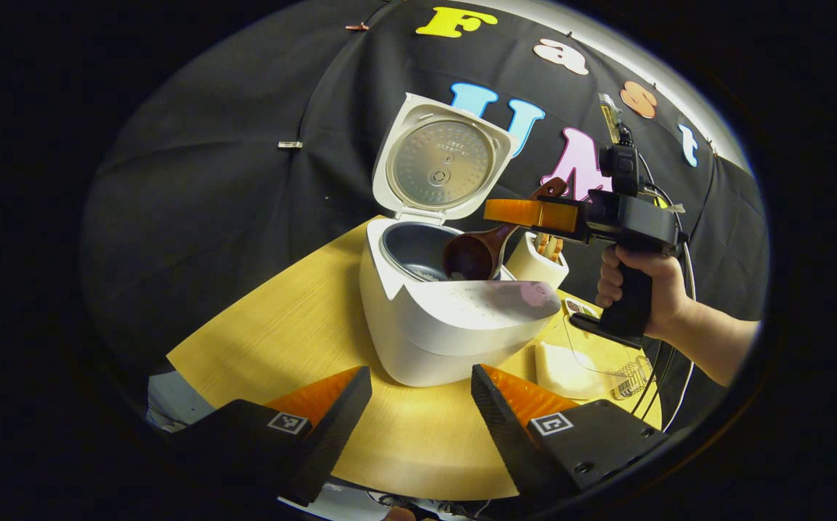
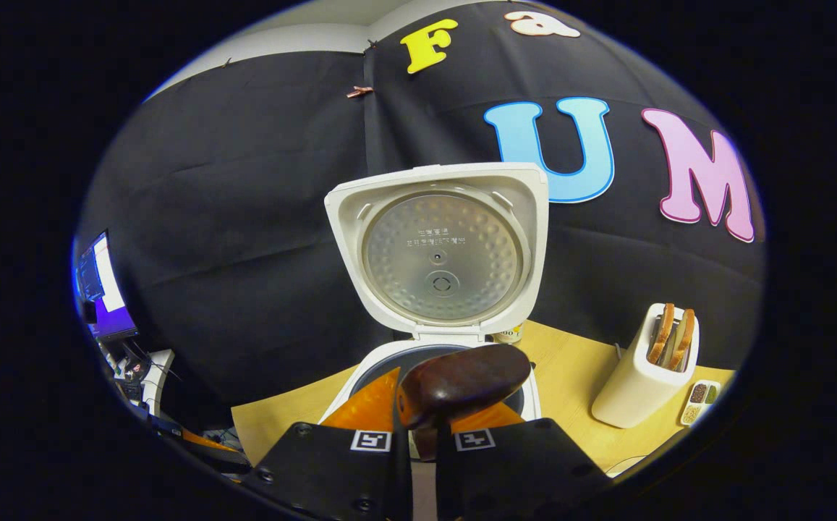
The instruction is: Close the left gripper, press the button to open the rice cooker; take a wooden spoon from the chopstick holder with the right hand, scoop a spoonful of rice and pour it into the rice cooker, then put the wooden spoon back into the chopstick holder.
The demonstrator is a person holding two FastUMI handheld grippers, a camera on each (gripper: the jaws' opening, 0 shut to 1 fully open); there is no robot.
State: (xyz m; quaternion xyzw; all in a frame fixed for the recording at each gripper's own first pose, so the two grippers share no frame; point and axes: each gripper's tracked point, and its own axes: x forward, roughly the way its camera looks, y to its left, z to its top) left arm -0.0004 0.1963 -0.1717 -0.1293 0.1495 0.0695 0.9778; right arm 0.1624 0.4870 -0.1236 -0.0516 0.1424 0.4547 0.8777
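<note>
While the rice cooker [image 1: 447, 318] stands on the wooden table [image 1: 295, 340] with its lid [image 1: 441, 161] swung up and back, your right gripper [image 1: 534, 214] reaches in from the cooker's right side, its two fingers pressed together on the handle of the wooden spoon [image 1: 477, 253]. In the left gripper view the spoon's dark bowl hangs just over the cooker's open pot, tipped toward the inside, and your hand [image 1: 649, 286] grips the tool's black handle beside the cooker. In the right gripper view the spoon [image 2: 461, 383] sits clamped between the fingers directly in front of the cooker's rim [image 2: 527, 398], its rounded back facing the camera; whether any rice remains in it cannot be told. Your left gripper [image 1: 422, 405] waits in front of the cooker with its fingers apart, touching nothing. Behind and to the right of the cooker stands the white chopstick holder [image 2: 642, 380] with utensils [image 2: 671, 333] upright in it, and a clear container of rice [image 1: 570, 365] lies on the table at the cooker's front right.
</note>
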